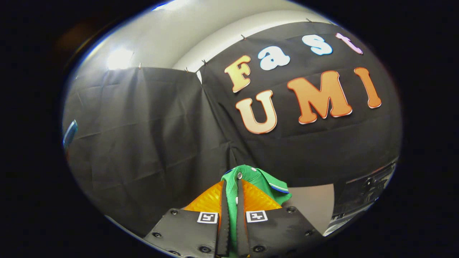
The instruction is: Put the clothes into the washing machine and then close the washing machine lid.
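A green shirt [251, 179] with a buttoned placket and a striped collar edge is pinched between my two fingers. My gripper [232, 188] is shut on it, lifted in the air with the cloth bunched over and beyond the fingertips. Beyond the fingers to the right lies part of the washing machine [362, 195], with a dark control panel and a pale flat surface beside it. The rest of the shirt hangs below the fingers, hidden.
Black cloth walls [143, 136] of the booth stand behind, meeting in a corner just ahead of the fingers. A pale ceiling [161, 39] with a bright light shows above them.
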Demonstrator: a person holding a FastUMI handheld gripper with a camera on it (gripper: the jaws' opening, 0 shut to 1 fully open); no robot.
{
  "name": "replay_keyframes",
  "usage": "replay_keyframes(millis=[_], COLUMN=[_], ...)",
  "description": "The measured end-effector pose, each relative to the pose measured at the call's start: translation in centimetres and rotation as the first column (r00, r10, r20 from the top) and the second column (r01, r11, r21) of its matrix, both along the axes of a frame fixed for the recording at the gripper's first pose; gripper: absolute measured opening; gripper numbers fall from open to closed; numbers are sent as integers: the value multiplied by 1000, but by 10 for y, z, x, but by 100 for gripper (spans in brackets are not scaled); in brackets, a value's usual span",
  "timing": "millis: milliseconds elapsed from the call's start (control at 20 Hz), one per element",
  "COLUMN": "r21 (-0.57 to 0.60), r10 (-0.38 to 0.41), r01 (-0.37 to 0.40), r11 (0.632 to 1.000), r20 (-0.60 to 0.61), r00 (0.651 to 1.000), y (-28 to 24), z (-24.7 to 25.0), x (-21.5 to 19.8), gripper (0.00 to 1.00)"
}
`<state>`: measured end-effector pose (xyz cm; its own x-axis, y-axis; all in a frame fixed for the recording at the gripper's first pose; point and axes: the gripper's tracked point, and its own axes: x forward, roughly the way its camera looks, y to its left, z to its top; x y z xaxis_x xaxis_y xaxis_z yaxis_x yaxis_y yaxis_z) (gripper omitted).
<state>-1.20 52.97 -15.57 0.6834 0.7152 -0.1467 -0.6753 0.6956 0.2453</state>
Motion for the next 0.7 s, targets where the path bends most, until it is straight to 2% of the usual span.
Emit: replay_keyframes(millis=[350,700], r21=[41,56], r10=[-83,-181], r01=[78,174], r11=[996,983], r20=[145,201], r00=[986,963], y=[-74,-162], z=[80,112], x=[27,37], gripper=[15,15])
